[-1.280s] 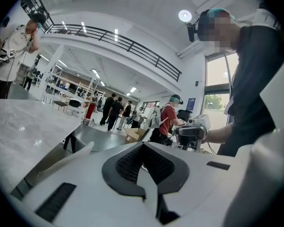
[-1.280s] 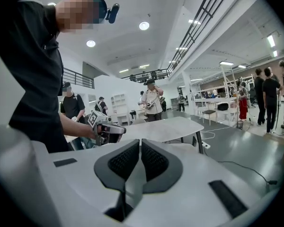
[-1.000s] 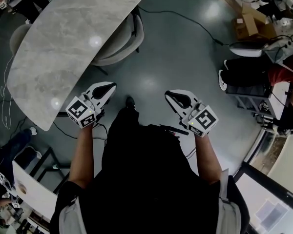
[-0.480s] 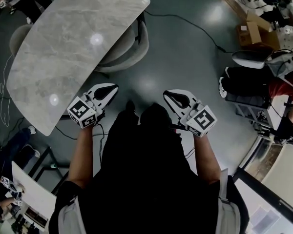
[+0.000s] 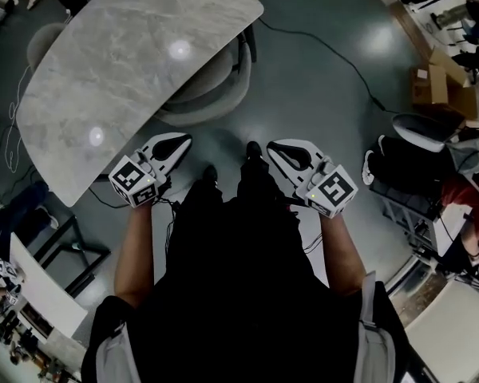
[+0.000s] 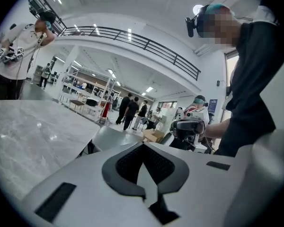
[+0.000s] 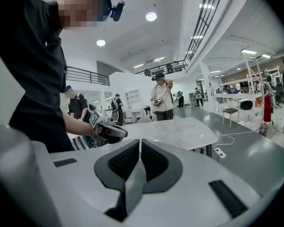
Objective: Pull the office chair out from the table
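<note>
- Grey padded office chair (image 5: 211,94) with a curved backrest, upper centre of the head view, tucked under the right-hand edge of a pale marble-patterned oval table (image 5: 120,70).
- White left gripper (image 5: 178,144) and white right gripper (image 5: 281,152), mid-frame, well apart from the chair, fingers of each pressed together on nothing.
- Probably heavy but free-rolling if on castors; base hidden.
- Best hold, at a guess: firm top rim of the backrest, over soft padding.

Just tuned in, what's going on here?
A person stands by the table, holding two grippers. The left gripper and right gripper are both shut and empty, held out in the air in front of the body. The chair sits tucked under the table, not yet touched.
</note>
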Demonstrator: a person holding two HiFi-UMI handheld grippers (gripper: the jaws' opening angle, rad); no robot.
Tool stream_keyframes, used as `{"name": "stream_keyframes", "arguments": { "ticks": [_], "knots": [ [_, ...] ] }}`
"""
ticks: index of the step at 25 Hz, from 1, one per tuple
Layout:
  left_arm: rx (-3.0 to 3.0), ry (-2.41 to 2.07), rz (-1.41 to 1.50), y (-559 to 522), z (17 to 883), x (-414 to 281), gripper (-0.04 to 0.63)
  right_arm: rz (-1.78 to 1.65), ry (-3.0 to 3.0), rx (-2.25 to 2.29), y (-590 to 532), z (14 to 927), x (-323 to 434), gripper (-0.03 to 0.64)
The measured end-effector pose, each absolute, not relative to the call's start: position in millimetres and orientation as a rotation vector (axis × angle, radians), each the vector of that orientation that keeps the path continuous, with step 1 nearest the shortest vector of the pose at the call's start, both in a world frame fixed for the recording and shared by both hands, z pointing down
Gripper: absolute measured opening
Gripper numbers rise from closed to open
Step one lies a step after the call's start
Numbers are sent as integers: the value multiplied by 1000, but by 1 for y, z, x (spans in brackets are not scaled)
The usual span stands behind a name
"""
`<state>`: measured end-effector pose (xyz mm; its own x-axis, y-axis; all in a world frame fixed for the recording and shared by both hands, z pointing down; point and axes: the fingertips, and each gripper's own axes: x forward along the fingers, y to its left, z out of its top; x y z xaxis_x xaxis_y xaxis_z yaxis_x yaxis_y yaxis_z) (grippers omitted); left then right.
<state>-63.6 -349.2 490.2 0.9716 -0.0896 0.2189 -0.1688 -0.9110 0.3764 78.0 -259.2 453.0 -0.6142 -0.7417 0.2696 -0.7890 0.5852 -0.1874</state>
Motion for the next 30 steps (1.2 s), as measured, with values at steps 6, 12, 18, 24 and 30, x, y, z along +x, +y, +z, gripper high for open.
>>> {"name": "stream_keyframes", "arguments": {
  "ticks": [6,12,18,24,30],
  "knots": [
    [2693,-323,289,-362,486,-24,12,435,-2706,1147,-287,459,125,26],
    [2683,-448,304,-365,489,-11,12,455,-2793,1001,-307,459,138,26],
    [2643,-582,262,-370,473,-2,12,412,-2839,855,-325,457,144,26],
    [2628,-670,258,-365,473,-5,12,236,-2767,671,-327,470,132,26],
    [2614,-689,293,-355,483,-22,12,270,-2810,598,-338,472,108,26]
  ]
}}
